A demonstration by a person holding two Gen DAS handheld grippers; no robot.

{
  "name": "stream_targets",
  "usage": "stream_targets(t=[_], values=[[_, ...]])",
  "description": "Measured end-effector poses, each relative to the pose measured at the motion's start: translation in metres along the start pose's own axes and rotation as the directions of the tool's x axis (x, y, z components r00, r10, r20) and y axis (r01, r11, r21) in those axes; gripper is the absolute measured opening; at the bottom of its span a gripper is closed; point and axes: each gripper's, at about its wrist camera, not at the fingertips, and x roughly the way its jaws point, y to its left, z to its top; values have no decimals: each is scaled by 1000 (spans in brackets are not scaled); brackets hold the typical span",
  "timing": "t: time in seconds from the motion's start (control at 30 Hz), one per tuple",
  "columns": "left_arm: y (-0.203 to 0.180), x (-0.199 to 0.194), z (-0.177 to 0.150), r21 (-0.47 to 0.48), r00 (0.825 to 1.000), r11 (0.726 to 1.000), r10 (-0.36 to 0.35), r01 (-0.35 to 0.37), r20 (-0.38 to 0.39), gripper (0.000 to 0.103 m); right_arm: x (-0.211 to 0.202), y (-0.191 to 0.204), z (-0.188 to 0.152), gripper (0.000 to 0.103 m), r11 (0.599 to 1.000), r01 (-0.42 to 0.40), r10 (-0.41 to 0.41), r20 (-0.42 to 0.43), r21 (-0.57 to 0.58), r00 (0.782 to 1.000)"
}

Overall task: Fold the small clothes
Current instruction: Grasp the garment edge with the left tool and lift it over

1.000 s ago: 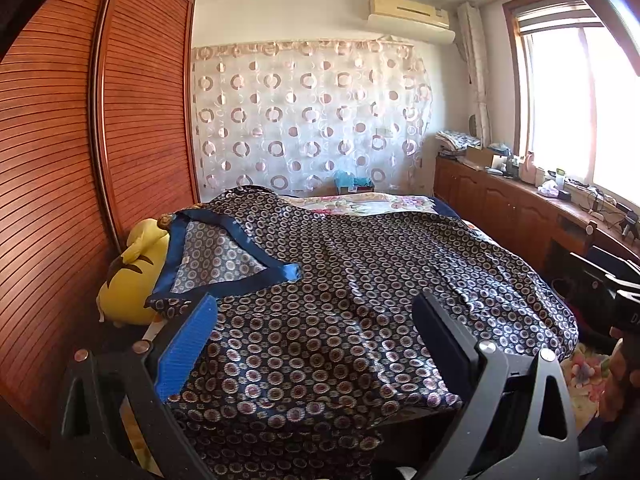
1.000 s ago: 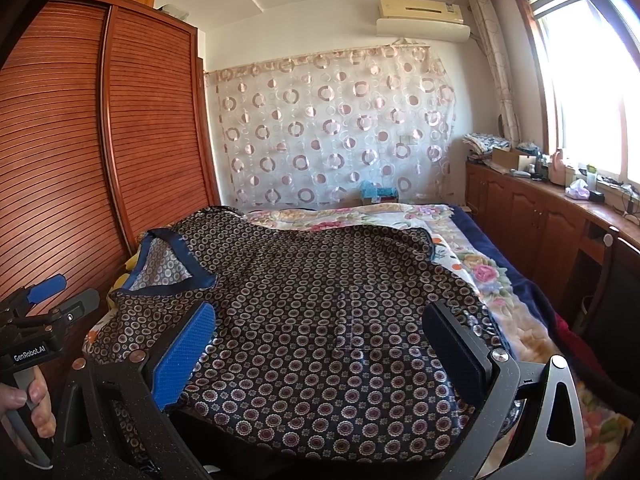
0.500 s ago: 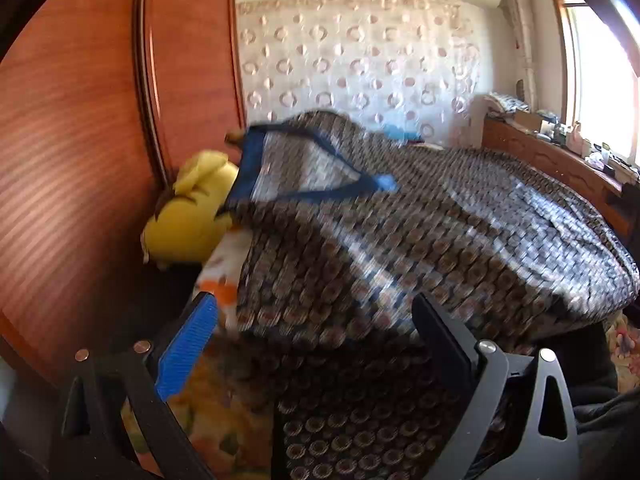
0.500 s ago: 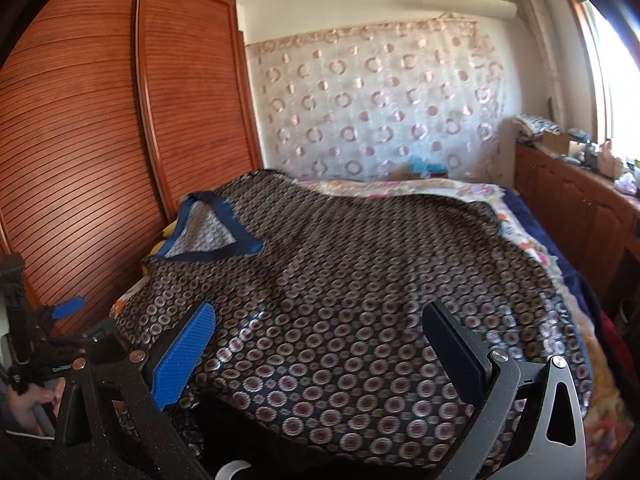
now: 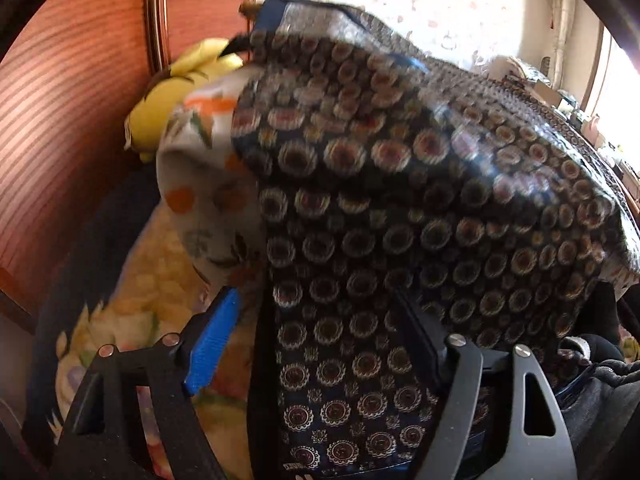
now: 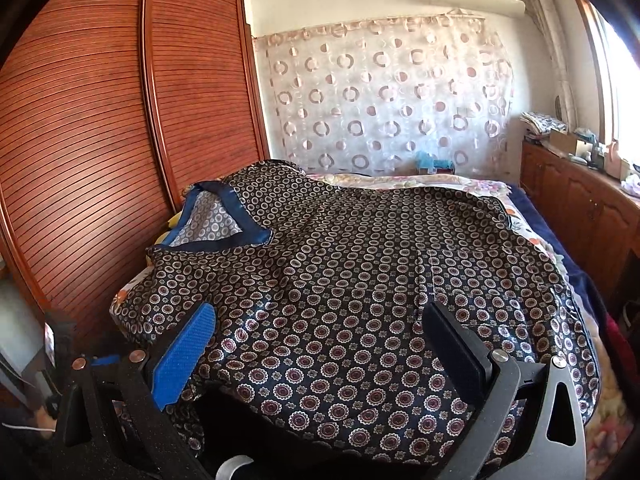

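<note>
A dark navy top printed with small rings lies spread over the bed, its blue-trimmed V neckline at the far left. In the left wrist view a part of the top hangs over the bed's near left corner. My left gripper points down at it, jaws closing, with the hanging cloth between them; the blue pad stands clear of the cloth. My right gripper hovers open over the top's near edge, holding nothing.
A slatted wooden wardrobe runs close along the bed's left side. A yellow plush toy sits between wardrobe and bed. The floral bedsheet shows under the top. Low wooden cabinets stand under the window on the right.
The left gripper dropped and tipped down toward the bed's near left corner, and its jaws narrowed around the hanging cloth. The right gripper shifted a little early on, then held still.
</note>
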Motion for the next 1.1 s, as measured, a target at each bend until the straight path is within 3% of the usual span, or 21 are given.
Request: stream_targets(t=[0.13,0.27,0.4,0.43,0.53,0.57,0.6,0.77,0.97,1.1], values=[[15,16,-9,-82,998,996,-28,23,-60,78,-1,3,-2,103,1000,-3,3,6,1,1000],[17,17,-17,-151,996,986,-76,68,-52,77,0,5,-4,103,1000,-1,1,5,-10,1000],[11,13,-19,-132,990,982,-141,136,-28,46,1,2,-3,103,1000,1,-1,7,-5,1000],[10,12,-18,-126,986,979,-164,159,-27,43,1,2,-3,103,1000,1,-1,8,-2,1000],[5,8,-14,-114,983,978,-181,177,-22,25,2,1,-4,103,1000,-1,1,6,2,1000],[2,6,-11,-101,984,979,-179,176,-19,12,1,2,-3,103,1000,0,0,6,0,1000],[-2,5,-10,-90,986,982,-167,165,-18,8,1,2,-3,103,1000,0,0,9,-1,1000],[-15,-40,-1,-24,985,985,-169,170,18,4,-2,3,-2,103,1000,2,-2,21,-12,1000],[-38,-113,40,108,963,967,-243,230,121,3,8,4,-5,103,999,-32,32,-6,-9,999],[-44,-136,68,139,947,958,-273,252,167,3,14,6,-3,103,998,-57,57,-23,-20,998]])
